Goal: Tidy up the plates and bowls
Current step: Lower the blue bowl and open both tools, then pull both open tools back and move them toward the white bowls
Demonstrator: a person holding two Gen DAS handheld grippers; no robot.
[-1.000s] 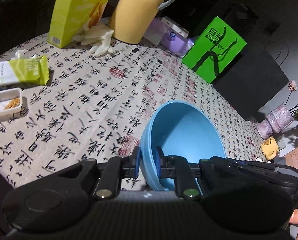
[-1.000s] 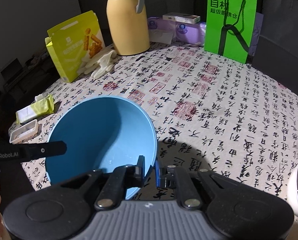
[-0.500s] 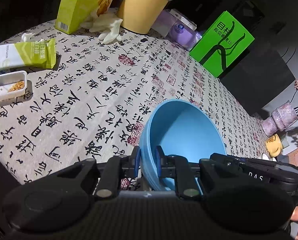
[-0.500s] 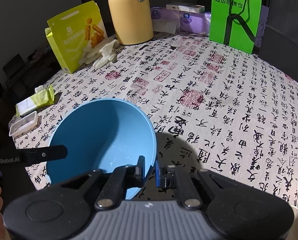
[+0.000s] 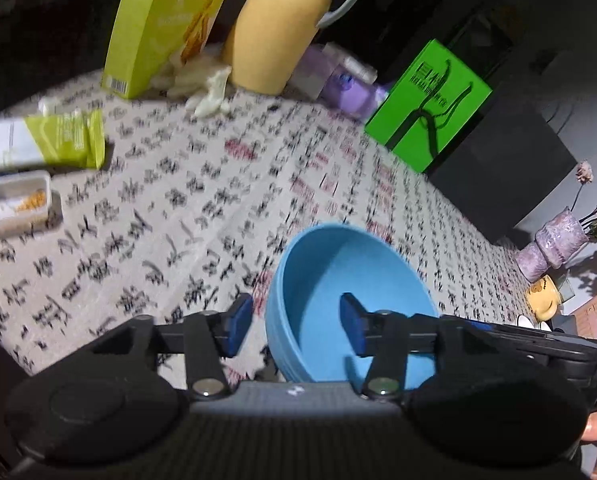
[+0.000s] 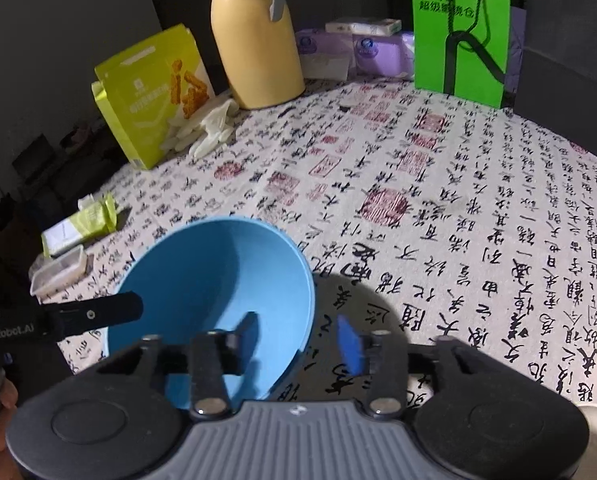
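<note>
A blue bowl sits on the calligraphy-print tablecloth, close in front of both grippers. My left gripper straddles the bowl's left rim, one pad outside and one inside. Its jaws are opening and the pads stand clear of the wall. My right gripper straddles the opposite rim in the same way, jaws opening, pads off the bowl. In the right wrist view a left gripper finger reaches over the bowl's far side.
At the back stand a yellow jug, a yellow-green snack box, white gloves, purple tissue packs and a green bag. A snack wrapper and small plastic tray lie left. A purple vase stands right.
Both grippers were shut on the bowl's rim; their jaws have now spread apart and let go of it. The hands have hardly moved.
</note>
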